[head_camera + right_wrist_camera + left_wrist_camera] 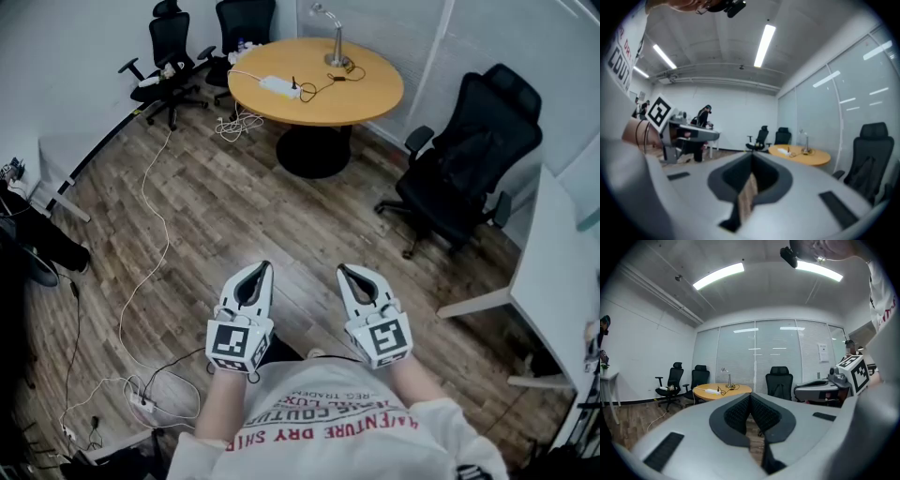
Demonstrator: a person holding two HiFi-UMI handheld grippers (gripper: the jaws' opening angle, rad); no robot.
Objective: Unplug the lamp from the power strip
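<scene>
A wood-plank floor [234,206] fills most of the head view. At its far side stands a round tabletop [370,98] on a dark pedestal. A large black office chair [478,150] stands on the floor right of the tabletop, and two more black chairs [173,47] stand left of it, by the wall. A long white cable [150,216] trails across the floor from the tabletop toward the person.

On the tabletop, the silver lamp [336,42] stands upright at the far edge. The white power strip [278,87] lies flat near the left edge, well apart from the lamp. A black cord [323,86] runs across the tabletop from the lamp's base to a dark plug standing in the strip's right end.

Both grippers are held close to the person's chest, side by side and far from the tabletop. The left gripper [263,269] has its jaws pressed together with nothing between them. The right gripper [345,272] is likewise closed and empty. In each gripper view only floor shows past the joined pads, and the tabletop and lamp appear small in the distance.
</scene>
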